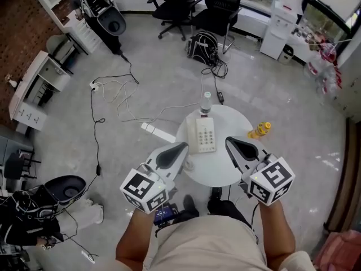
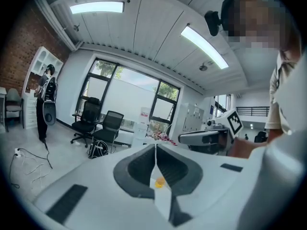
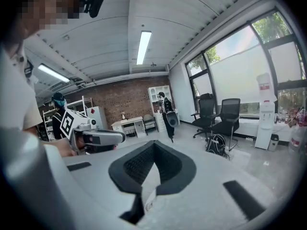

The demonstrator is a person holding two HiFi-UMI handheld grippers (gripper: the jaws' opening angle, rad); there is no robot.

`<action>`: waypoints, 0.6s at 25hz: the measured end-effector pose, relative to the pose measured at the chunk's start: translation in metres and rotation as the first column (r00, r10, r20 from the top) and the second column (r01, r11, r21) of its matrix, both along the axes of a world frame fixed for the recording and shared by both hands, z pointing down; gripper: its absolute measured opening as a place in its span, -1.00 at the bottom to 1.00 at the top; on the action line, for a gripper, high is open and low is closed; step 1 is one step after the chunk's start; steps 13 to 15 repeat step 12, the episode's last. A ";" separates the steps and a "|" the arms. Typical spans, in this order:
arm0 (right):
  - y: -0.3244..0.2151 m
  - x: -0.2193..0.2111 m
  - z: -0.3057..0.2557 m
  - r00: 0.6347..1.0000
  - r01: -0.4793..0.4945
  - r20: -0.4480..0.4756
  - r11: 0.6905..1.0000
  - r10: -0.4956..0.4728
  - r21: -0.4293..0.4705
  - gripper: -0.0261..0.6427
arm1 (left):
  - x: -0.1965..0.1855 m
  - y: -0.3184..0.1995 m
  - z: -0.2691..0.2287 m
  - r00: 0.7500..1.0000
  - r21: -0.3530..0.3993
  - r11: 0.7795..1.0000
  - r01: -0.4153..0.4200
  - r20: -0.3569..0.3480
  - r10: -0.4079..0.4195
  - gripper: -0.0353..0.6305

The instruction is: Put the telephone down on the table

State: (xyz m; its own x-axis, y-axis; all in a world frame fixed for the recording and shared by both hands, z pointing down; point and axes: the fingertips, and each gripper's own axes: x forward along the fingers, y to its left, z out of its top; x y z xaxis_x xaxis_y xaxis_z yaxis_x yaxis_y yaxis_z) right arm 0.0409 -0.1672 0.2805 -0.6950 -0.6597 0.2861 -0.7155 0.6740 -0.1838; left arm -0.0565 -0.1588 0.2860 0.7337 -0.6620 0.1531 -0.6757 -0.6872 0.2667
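Item: telephone (image 1: 205, 134), flat on the round table (image 1: 237, 123), beside a bottle (image 1: 206, 103); I judge it delivered. Left gripper (image 1: 181, 148), right gripper (image 1: 229, 142): jaws together, empty, held clear above the near rim because nothing needs gripping.

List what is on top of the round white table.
A white telephone lies flat on the table, and a clear bottle stands at its far edge. The left gripper and right gripper cover parts of the near side.

Telephone (image 1: 204, 134) on table (image 1: 216, 170); bottle (image 1: 206, 103) just behind telephone; power strip (image 1: 158, 132) left of table.
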 end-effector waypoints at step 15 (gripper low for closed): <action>0.025 0.006 -0.004 1.000 -0.023 -0.003 0.999 0.023 -0.028 -0.95 | -0.011 0.022 -0.002 1.000 -0.018 1.000 -0.001 0.006 0.001 -0.85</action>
